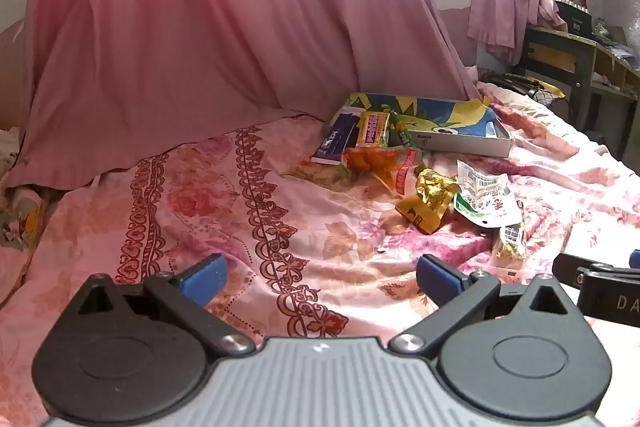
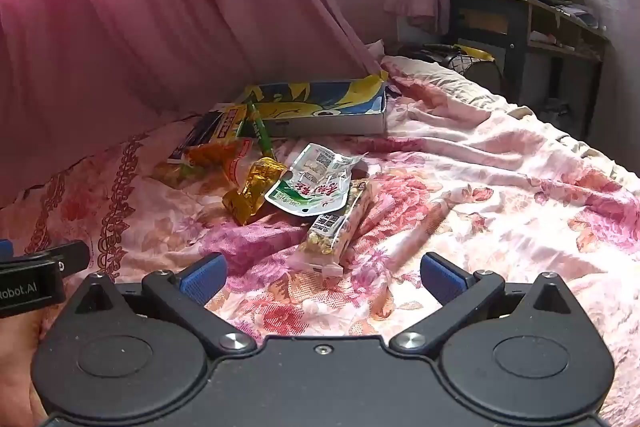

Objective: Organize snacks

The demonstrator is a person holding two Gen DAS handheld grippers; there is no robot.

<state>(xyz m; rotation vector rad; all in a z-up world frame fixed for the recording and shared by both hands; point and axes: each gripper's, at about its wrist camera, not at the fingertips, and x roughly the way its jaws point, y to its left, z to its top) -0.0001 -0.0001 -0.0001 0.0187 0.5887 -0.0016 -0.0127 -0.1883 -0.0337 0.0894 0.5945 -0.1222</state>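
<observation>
Both left gripper and right gripper were spread wide, holding nothing, low over the pink floral bedsheet, with loose foil snack packets scattered near the far shallow blue-and-yellow cardboard box.

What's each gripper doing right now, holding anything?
Left gripper: open, empty, above the bedspread.
Right gripper: open, empty, just short of the clear snack bar.
</observation>
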